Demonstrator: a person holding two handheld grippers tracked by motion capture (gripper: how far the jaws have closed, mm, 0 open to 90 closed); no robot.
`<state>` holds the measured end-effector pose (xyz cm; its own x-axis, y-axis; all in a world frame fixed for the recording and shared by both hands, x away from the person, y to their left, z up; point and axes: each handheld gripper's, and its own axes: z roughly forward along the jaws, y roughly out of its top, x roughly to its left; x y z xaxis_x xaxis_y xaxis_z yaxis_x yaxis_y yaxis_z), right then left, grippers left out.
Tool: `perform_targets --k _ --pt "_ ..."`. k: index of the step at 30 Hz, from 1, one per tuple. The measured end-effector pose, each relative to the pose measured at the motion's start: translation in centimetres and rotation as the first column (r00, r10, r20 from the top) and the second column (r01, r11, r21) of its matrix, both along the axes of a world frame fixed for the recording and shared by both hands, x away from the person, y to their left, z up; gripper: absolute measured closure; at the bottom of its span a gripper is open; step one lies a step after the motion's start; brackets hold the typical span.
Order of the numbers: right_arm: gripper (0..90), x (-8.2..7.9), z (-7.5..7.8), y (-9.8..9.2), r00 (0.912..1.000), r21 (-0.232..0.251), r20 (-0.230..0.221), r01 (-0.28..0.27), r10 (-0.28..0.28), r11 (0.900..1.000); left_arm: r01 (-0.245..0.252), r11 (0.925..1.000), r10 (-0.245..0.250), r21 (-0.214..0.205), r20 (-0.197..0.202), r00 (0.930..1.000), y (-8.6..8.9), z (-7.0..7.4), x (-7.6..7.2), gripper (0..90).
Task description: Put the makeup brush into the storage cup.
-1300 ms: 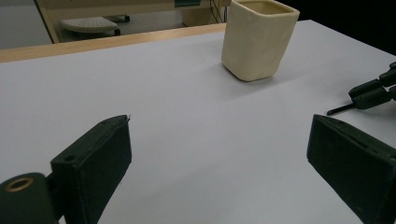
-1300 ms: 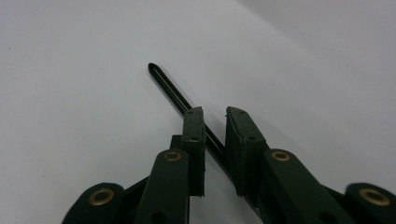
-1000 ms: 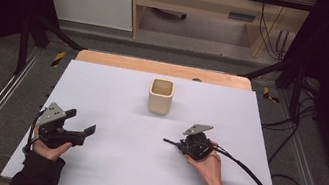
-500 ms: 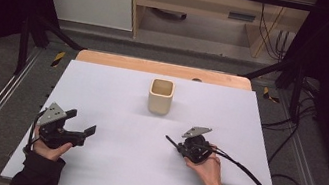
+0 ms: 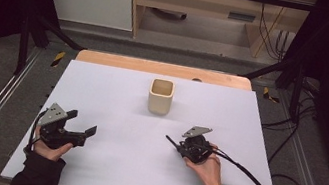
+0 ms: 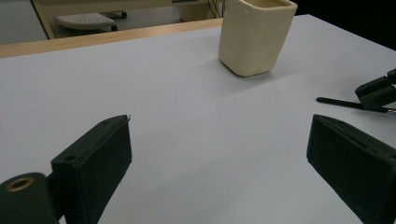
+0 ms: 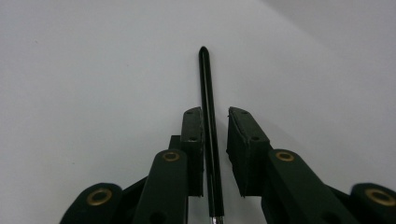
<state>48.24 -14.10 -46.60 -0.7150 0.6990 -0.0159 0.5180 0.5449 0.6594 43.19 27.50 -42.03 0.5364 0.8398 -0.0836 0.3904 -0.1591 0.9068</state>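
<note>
- A thin black pen [image 7: 208, 126] lies flat on the counter [image 5: 121, 95], straight and rod-like, with a smooth glossy barrel that narrows to a rounded tip at its far end.
- A short silvery band shows on the pen where it meets the bottom edge of the right gripper view.
- In the high view the pen [image 5: 172, 141] sits on the right half of the counter, nearer the person than the cup, its tip pointing toward the left.
- The right tongs [image 5: 179, 145] straddle the pen. Their jaws have just been opening: the pen lies against the left pad, while a slim gap separates it from the right pad, so it is released rather than clamped.
- The fingers [image 7: 245, 149] are matte black blocks with flat faces, carried on black arms with brass-coloured rivets.
- The left tongs [image 5: 85, 132] rest at the left of the counter, jaws spread wide with nothing between them.
- A cream cup [image 5: 160, 96] stands upright near the middle back of the counter, well apart from both tongs. It is squarish with rounded corners, and its matte walls look slightly uneven.
- The counter top is a smooth, pale grey-white sheet, with a light wooden strip along its far edge.
</note>
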Motion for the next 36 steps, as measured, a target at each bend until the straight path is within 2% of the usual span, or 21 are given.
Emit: perform_targets --k 3,4,8,10,11,14,17,18,24,25,28,30,32,36 --pt "68.7 -0.2 1.0 -0.3 0.9999 0.018 0.016 0.006 -0.006 0.9998 0.001 1.0000 -0.001 0.000 0.001 1.0000 0.0 0.0 0.0 6.1" --pt "63.0 -0.2 1.9 -0.7 0.9997 0.022 0.022 0.009 -0.009 0.9997 -0.001 1.0000 0.001 -0.002 0.000 1.0000 0.1 0.0 0.0 6.1" --pt "55.1 -0.1 3.3 -1.2 0.9999 0.029 0.010 0.013 -0.013 0.9995 -0.001 1.0000 0.001 0.000 -0.005 1.0000 0.1 0.0 0.1 6.1" --pt "53.0 0.0 3.6 -1.2 0.9998 0.019 -0.004 0.018 -0.018 0.9996 0.000 1.0000 0.000 0.000 -0.005 1.0000 0.1 0.0 0.1 6.0" --pt "48.5 0.3 4.1 -1.2 0.9996 -0.002 -0.023 0.014 -0.014 0.9999 0.002 1.0000 -0.002 0.000 -0.006 1.0000 0.1 0.0 0.1 6.0" --pt "44.6 0.6 4.7 -0.8 0.9984 -0.044 -0.055 0.012 -0.014 0.9990 0.007 1.0000 -0.007 0.005 -0.013 0.9999 0.1 -0.1 0.1 5.8" --pt "44.0 0.9 4.7 -0.6 0.9977 -0.069 -0.067 -0.009 0.004 0.9976 0.008 0.9999 -0.008 0.008 -0.016 0.9998 0.1 -0.1 0.1 5.8" --pt "43.5 1.1 4.7 -0.3 0.9963 -0.096 -0.084 -0.027 0.019 0.9950 0.009 0.9999 -0.009 0.008 -0.017 0.9998 0.1 -0.1 0.1 5.8" --pt "43.4 1.5 4.4 0.2 0.9913 -0.143 -0.128 -0.049 0.031 0.9885 0.011 0.9999 -0.011 0.009 -0.020 0.9997 0.1 -0.1 0.2 5.8" --pt "43.4 1.7 4.1 0.5 0.9881 -0.164 -0.150 -0.058 0.034 0.9847 0.012 0.9999 -0.012 0.009 -0.020 0.9997 0.1 -0.1 0.2 5.8" --pt "43.5 1.8 3.8 0.8 0.9858 -0.182 -0.164 -0.069 0.039 0.9809 0.012 0.9999 -0.012 0.009 -0.021 0.9997 0.1 -0.2 0.2 5.8" --pt "45.5 1.9 3.6 1.0 0.9834 -0.195 -0.176 -0.080 0.046 0.9775 0.013 0.9999 -0.013 0.010 -0.021 0.9997 0.1 -0.2 0.2 5.8" --pt "52.1 2.0 3.3 1.1 0.9778 -0.195 -0.202 -0.095 0.055 0.9763 0.014 0.9999 -0.014 0.010 -0.023 0.9997 0.1 -0.2 0.2 5.8" --pt "57.7 2.1 3.1 1.2 0.9745 -0.208 -0.219 -0.096 0.050 0.9735 0.015 0.9998 -0.015 0.011 -0.024 0.9996 0.1 -0.2 0.2 5.8"
